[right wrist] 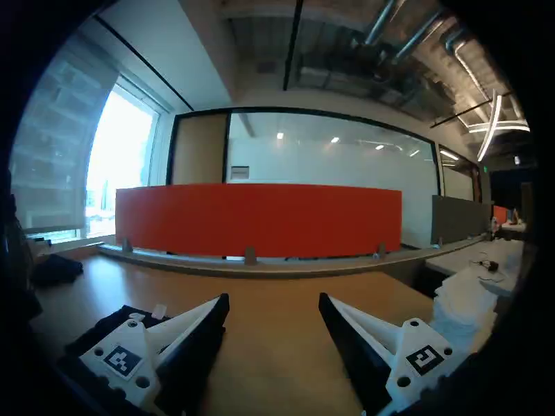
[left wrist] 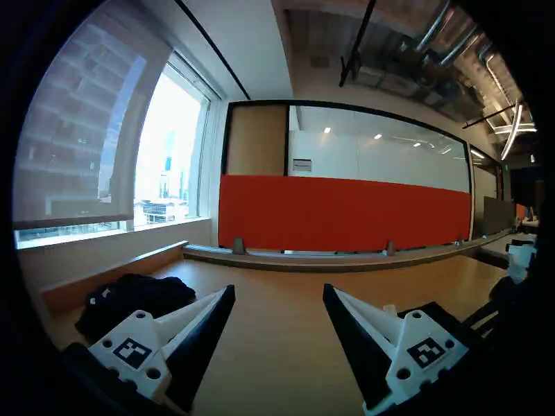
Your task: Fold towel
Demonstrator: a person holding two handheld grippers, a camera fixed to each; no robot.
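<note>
The left tongs [left wrist: 277,290] are held low over the smooth brown wooden counter [left wrist: 277,360]. Their 2 white and black fingers are spread wide apart, and nothing is pinched between them. The right tongs [right wrist: 272,298] are held low over the same counter. Their 2 fingers are spread wide apart too, and nothing is pinched.

A flat black cloth towel [right wrist: 100,327] is seen in the right gripper view. It is laid on the counter toward the near edge, and part of it is hidden under the left finger of the right tongs. A small white tag [right wrist: 158,312] is seen on it. In the left gripper view, a flat dark shape [left wrist: 437,308] is seen beside the right finger of the left tongs. It cannot be told if this is the same towel.

A crumpled black cloth heap [left wrist: 139,295] is seen near the left edge of the counter, beside a raised wooden rim [left wrist: 111,272]. A pile of white folded sheets [right wrist: 468,305] is seen by the right edge. A long orange screen [left wrist: 347,211] is set along the far edge. A big bright window [left wrist: 166,166] is seen past the left edge.
</note>
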